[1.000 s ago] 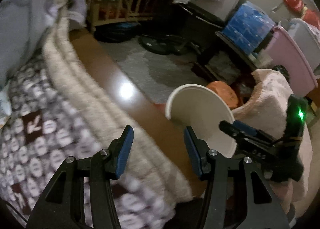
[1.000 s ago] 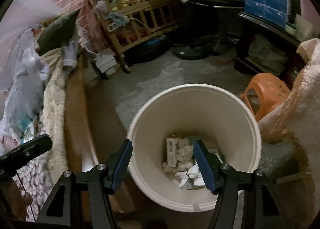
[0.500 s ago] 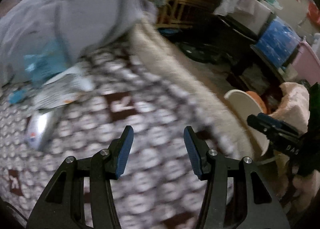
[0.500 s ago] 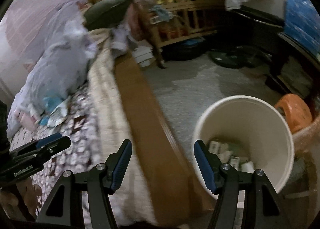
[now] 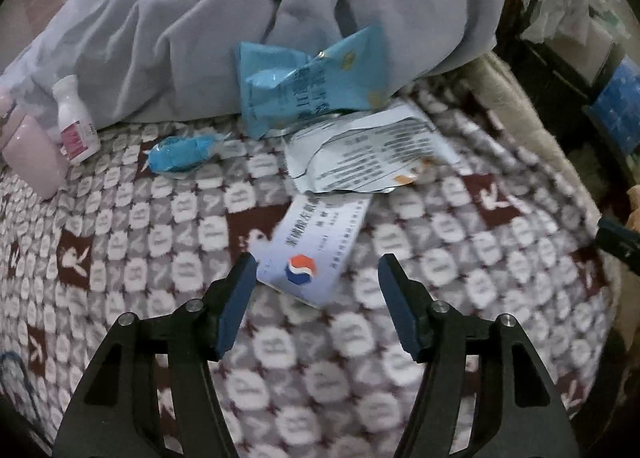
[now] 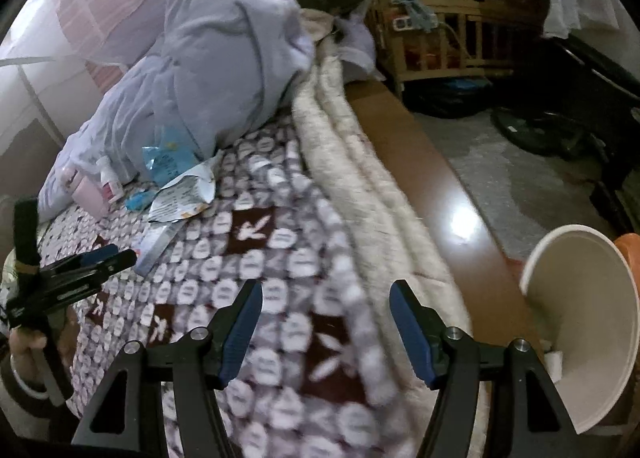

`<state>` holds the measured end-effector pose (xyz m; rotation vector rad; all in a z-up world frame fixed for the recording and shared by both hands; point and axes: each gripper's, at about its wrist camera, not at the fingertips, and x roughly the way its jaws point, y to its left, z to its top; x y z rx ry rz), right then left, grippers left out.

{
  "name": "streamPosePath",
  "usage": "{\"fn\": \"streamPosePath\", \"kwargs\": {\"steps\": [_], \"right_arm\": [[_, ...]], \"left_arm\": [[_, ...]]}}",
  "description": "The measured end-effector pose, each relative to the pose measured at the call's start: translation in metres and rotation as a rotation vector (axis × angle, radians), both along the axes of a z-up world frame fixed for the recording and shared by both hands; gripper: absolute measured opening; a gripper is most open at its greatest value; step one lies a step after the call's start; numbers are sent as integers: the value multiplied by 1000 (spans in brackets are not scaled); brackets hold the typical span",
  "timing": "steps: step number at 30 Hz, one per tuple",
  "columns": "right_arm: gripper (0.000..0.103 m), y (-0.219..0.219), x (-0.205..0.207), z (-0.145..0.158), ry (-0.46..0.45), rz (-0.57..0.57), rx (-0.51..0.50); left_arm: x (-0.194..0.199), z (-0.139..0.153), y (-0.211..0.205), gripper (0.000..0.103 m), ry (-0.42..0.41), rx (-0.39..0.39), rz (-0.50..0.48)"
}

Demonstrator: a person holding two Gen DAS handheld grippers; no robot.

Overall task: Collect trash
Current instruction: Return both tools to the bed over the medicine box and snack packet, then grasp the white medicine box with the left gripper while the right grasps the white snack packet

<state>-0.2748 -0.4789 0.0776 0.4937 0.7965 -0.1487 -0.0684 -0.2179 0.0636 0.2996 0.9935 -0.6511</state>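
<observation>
Trash still on the bed: medicine box (image 5: 316,254) just ahead of my spread, empty left gripper (image 5: 316,278), wrappers (image 5: 312,78) beyond. Right gripper (image 6: 326,314) spread, empty; bin (image 6: 580,330) at its right, partly filled.

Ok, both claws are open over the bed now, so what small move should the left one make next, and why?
Probably ease the left claw forward and down onto the white box with the red-blue logo. It lies flat on the patterned blanket, nearest piece of litter, already between the open fingers. The bin waits beside the bed for it.
</observation>
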Motion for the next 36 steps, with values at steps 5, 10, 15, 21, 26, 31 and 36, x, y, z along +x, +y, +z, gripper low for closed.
{"fn": "streamPosePath", "kwargs": {"steps": [5, 10, 15, 21, 26, 31, 36], "right_arm": [[64, 13, 19, 3, 6, 32, -19], [65, 19, 43, 3, 9, 58, -18], [65, 27, 73, 6, 8, 100, 0], [65, 42, 123, 10, 5, 136, -14], [65, 65, 160, 15, -2, 195, -2], [65, 95, 195, 19, -26, 342, -35], [66, 90, 231, 10, 9, 333, -16]], "left_arm": [[17, -14, -12, 62, 22, 18, 10], [30, -26, -29, 62, 37, 48, -11], [31, -25, -19, 52, 59, 13, -13], [25, -10, 39, 49, 24, 28, 30], [16, -2, 97, 49, 23, 37, 120], [7, 9, 137, 49, 10, 7, 177], [0, 12, 154, 49, 39, -41, 202]]}}
